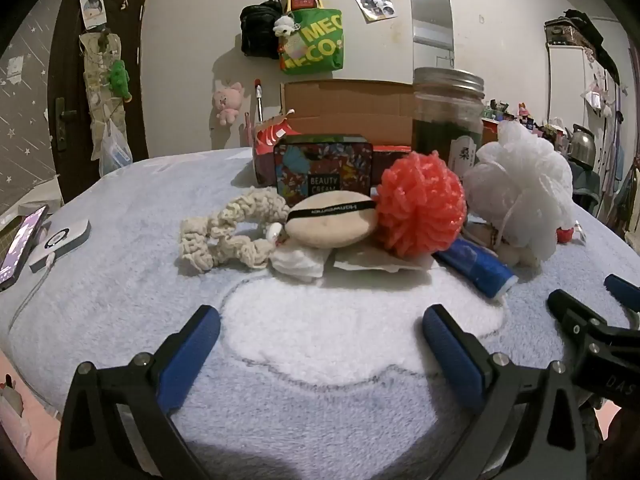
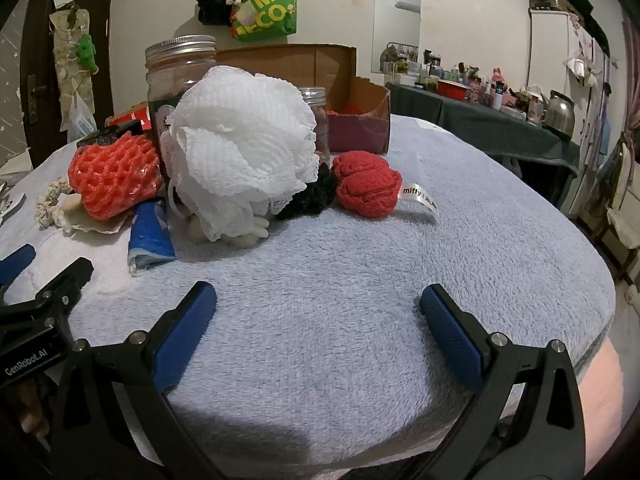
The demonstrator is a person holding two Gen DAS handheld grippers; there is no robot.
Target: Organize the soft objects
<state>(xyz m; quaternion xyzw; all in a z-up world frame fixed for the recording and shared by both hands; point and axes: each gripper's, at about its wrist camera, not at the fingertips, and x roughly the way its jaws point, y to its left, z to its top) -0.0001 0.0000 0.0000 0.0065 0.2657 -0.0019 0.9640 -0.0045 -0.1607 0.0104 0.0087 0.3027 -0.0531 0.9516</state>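
A heap of soft things lies on the fluffy blue blanket (image 1: 120,280). From left: a cream knitted scrunchie (image 1: 224,236), a beige powder puff (image 1: 332,220) with a black band, an orange-red mesh pouf (image 1: 420,208) and a white bath pouf (image 1: 524,188). In the right wrist view the white pouf (image 2: 240,148) stands centre, with a black scrunchie (image 2: 312,198) and a red plush (image 2: 368,184) to its right. My left gripper (image 1: 320,324) is open and empty, short of the heap. My right gripper (image 2: 318,302) is open too, over bare blanket.
Behind the heap stand a floral beauty-cream tin (image 1: 324,168), a metal-lidded glass jar (image 1: 448,116) and an open cardboard box (image 1: 348,108). A blue tube (image 1: 476,268) lies by the poufs. A phone (image 1: 20,240) and a white charger (image 1: 60,244) rest at the left edge.
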